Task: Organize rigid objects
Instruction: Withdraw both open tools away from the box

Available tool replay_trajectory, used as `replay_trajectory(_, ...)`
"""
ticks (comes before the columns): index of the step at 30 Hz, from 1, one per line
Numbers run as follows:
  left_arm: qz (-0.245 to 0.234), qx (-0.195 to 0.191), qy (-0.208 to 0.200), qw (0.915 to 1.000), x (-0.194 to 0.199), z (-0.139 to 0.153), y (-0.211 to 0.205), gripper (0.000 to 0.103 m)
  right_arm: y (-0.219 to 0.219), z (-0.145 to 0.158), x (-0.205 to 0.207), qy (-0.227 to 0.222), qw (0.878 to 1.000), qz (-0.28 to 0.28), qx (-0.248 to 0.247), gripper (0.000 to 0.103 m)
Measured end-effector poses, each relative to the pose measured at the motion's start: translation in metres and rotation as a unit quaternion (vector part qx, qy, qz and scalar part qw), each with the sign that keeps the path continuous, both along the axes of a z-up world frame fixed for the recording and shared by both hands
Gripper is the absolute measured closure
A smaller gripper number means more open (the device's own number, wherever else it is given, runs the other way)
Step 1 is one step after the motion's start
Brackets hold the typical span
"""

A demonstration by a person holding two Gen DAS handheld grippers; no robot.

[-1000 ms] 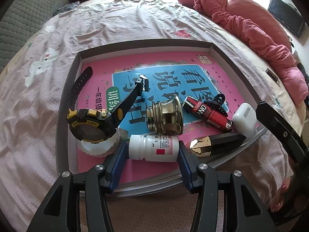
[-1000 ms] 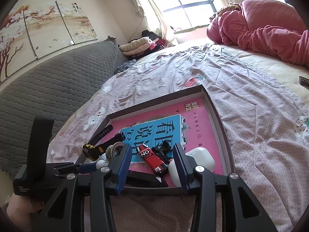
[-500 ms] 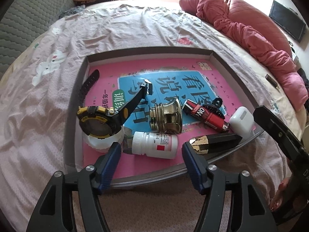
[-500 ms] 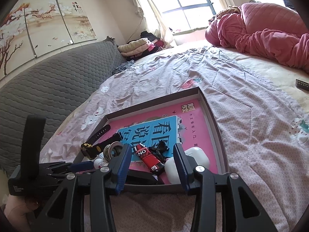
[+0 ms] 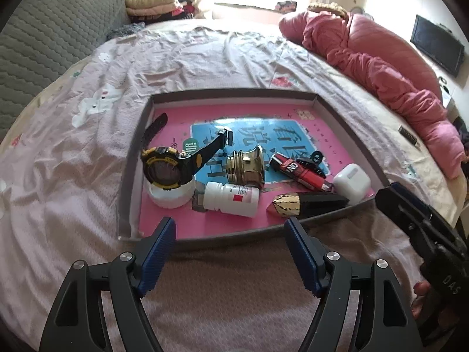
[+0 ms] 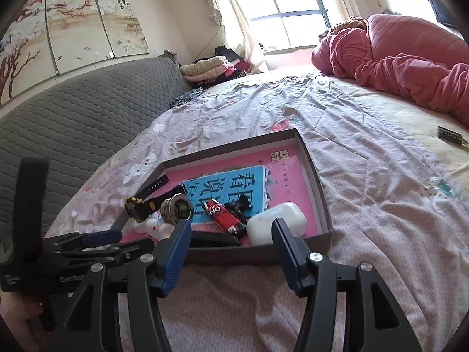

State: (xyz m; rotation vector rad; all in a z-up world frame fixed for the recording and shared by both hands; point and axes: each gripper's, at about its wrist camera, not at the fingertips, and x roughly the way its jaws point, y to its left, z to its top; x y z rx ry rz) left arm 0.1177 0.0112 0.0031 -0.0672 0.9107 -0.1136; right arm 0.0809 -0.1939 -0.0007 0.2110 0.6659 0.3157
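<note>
A shallow grey tray [image 5: 234,93] with a pink and blue book as its floor lies on the bed. In it lie a white pill bottle [image 5: 231,199], a black-yellow watch [image 5: 167,168] on a white jar, a brass fitting [image 5: 246,167], a red lighter [image 5: 302,172], a white earbud case [image 5: 353,182] and a black-gold piece [image 5: 307,204]. My left gripper [image 5: 230,234] is open and empty, just outside the tray's near rim. My right gripper [image 6: 230,234] is open and empty at the tray's near rim [image 6: 231,256], before the earbud case [image 6: 277,220].
A pink quilt [image 5: 381,64] lies heaped at the right. A grey padded headboard [image 6: 73,123] runs along the left. A small dark object [image 6: 450,135] lies on the bedsheet at the far right. Folded clothes [image 6: 208,69] sit by the window.
My left gripper has let go of the white pill bottle, opened wider and drawn back out of the tray. The bottle lies in the tray. My right gripper has barely moved.
</note>
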Motion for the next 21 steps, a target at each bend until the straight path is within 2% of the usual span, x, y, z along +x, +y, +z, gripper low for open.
replay_trajectory(7,0.022,0.005,-0.038,0.999,-0.035,0.011,-0.002,0.026,0.003,0.004,-0.022,-0.001,1.0,-0.003,-0.02,0.04)
replay_trajectory(15,0.051,-0.015,-0.011,0.9985,-0.057,0.001,0.004,0.026,0.012,0.003,-0.041,0.001,0.998,-0.01,-0.062,0.039)
replay_trajectory(21,0.059,-0.014,-0.019,0.998,-0.071,-0.002,0.003,0.026,0.01,0.0,-0.051,0.009,0.997,-0.011,-0.079,0.033)
